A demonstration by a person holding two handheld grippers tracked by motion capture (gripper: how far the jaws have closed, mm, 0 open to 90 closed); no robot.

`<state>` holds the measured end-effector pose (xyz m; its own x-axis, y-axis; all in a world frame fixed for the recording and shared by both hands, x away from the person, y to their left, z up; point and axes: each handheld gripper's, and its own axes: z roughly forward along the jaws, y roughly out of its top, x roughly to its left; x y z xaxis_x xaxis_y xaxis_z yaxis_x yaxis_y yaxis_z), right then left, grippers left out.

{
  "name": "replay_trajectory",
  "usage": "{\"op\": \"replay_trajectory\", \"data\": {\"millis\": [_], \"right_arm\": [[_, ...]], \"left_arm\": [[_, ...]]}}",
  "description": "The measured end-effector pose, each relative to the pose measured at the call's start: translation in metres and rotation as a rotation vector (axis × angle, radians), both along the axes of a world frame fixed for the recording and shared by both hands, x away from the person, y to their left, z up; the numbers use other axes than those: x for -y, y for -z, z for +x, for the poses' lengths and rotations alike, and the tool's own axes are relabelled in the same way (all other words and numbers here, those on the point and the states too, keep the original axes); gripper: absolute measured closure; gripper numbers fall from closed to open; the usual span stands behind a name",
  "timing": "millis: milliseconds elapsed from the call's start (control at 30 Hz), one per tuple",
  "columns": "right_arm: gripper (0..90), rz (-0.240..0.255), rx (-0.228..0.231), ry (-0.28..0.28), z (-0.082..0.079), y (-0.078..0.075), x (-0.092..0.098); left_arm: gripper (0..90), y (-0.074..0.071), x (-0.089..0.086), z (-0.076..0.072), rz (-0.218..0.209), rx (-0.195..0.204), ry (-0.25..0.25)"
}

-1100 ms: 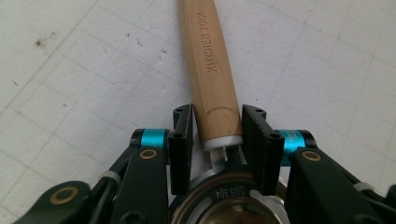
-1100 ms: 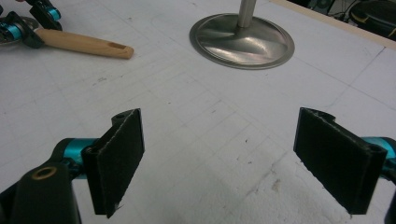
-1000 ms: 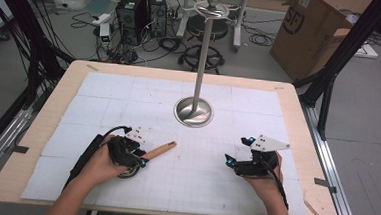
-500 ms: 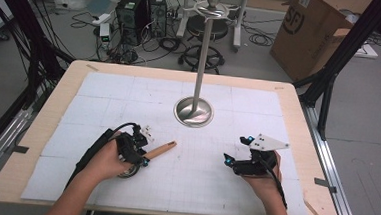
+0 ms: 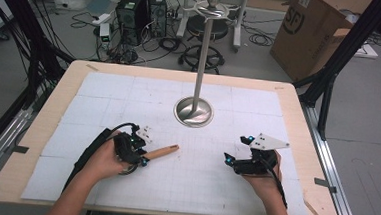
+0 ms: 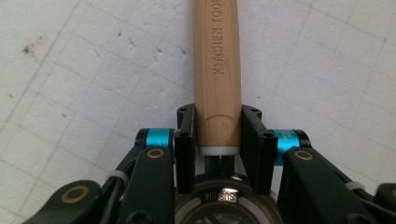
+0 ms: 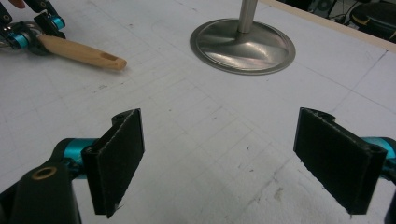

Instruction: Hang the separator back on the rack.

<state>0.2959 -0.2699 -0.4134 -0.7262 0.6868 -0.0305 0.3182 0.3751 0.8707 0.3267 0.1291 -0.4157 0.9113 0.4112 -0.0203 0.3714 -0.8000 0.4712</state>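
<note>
Left gripper: in our left hand, at the near left of the table; its jaws have just been closing and now we see both pads against the sides of the wooden handle, clenched on it close to the white collar where the handle meets a metal part stamped with letters.
Right gripper: in our right hand, at the near right, well apart from the left one; its jaws stand wide, released, with only the bare mat between the pads.
Wooden handle: it lies low over the white mat, running from our left gripper away and to the right in the high view; its free end has a small hole, seen from the right gripper view. Lettering along it reads "KITCHEN TOOL" as far as we can make out.
Utensil head: tucked under the left gripper's body; we cannot tell what kind it is.
Metal stand: farther back, near the middle of the mat, a round dished base with an upright pole and a knob at the top; apart from both grippers.
Table: wooden rim around the gridded mat.
Beyond the table: a cardboard box, cables and a stool on the floor.
</note>
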Motion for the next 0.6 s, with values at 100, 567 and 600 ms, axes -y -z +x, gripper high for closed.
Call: {"op": "replay_trajectory", "data": {"millis": [100,567,600], "right_arm": [[14.9,-0.003,-0.001,-0.003,0.000,0.000,-0.001],[15.0,-0.007,0.003,-0.005,-0.001,0.000,-0.001],[15.0,-0.007,0.000,-0.004,-0.001,0.000,-0.002]], "left_arm": [[69.0,-0.005,-0.004,0.000,-0.049,0.014,-0.009],[69.0,-0.035,-0.028,-0.002,-0.264,0.137,-0.050],[69.0,-0.036,-0.029,-0.001,-0.280,0.134,-0.053]]}}
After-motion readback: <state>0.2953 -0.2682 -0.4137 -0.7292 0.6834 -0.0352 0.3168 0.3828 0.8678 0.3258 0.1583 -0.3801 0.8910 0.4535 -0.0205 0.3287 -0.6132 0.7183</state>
